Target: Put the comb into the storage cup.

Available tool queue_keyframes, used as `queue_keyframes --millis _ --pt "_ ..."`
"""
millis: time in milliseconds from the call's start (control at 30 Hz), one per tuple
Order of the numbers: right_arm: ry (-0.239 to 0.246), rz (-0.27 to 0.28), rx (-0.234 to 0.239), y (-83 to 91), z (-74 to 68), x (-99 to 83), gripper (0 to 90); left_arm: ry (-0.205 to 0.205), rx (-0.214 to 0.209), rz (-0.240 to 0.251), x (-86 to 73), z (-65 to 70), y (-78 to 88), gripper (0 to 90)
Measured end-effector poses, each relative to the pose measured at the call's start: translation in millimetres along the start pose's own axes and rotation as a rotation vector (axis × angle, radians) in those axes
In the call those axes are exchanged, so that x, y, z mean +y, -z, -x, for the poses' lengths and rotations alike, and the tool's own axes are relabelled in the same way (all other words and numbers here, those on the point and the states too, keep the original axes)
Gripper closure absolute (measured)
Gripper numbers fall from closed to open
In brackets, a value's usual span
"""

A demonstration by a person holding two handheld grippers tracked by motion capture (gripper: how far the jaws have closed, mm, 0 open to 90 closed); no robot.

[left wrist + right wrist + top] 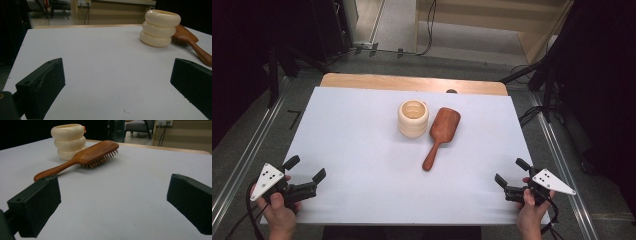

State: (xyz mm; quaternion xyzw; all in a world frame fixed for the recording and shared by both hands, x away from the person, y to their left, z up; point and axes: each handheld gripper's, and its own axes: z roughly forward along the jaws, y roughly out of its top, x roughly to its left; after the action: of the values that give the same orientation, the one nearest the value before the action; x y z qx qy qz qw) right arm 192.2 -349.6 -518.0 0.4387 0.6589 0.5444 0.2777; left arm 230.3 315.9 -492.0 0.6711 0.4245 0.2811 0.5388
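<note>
Two things near the middle of the white-topped bench (362, 150): a cream ribbed cup (413, 118) of three stacked rings, upright, mouth open upward, and a wooden hairbrush (439, 136) just to its right. Brush lying bristles down, paddle head close beside the cup, whether touching cannot be told; handle slanting back toward the person's edge. In the right gripper view, cup (68, 141) behind the brush (85, 157), pale bristles visible under the head, handle tip close to the left jaw in the picture. In the left gripper view, cup (160, 28) at upper right, brush (191, 43) peeking out behind it.

Left gripper (305, 175) held by a hand (279, 212) at the near left corner of the bench, jaws spread wide, nothing between them. Right gripper (511, 172) held by the other hand (532, 215) at the near right corner, jaws likewise spread wide, pinching nothing. Both well apart from cup and brush. Bare wooden strip along the bench's far edge.
</note>
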Motion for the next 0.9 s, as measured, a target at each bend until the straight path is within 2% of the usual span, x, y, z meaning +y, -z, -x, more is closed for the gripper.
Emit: queue_keyframes --millis 200,500,700,733,767,800,833,900 --pt "0.002 -0.001 -0.004 0.1 -0.3 0.6 0.0 0.007 0.001 0.003 -0.1 -0.6 0.6 0.0" --pt "-0.015 -0.012 0.029 0.5 -1.9 7.0 0.0 -0.003 0.004 -0.005 -0.2 0.3 0.5 0.0" --pt "-0.016 -0.032 0.033 -0.9 -12.3 24.5 1.4 0.005 0.001 0.000 -0.3 -0.5 0.9 0.0" --pt "-0.005 -0.040 0.013 -2.0 -16.7 31.6 5.3 0.006 0.001 0.000 -0.3 -0.5 1.0 0.0" --pt "-0.005 -0.040 0.013 -2.0 -16.7 31.6 5.3 0.006 0.001 0.000 -0.3 -0.5 1.0 0.0" --pt "0.001 -0.048 0.041 -3.6 -19.0 37.3 5.7 0.007 -0.002 -0.001 -0.3 -0.7 1.1 0.0" --pt "0.006 -0.062 0.037 -4.8 -20.5 39.2 8.6 0.007 -0.002 -0.001 -0.3 -0.8 1.1 0.0" --pt "0.020 -0.068 0.007 -7.6 -24.3 43.3 22.2 0.006 -0.005 -0.001 -0.2 -0.9 1.1 0.0"
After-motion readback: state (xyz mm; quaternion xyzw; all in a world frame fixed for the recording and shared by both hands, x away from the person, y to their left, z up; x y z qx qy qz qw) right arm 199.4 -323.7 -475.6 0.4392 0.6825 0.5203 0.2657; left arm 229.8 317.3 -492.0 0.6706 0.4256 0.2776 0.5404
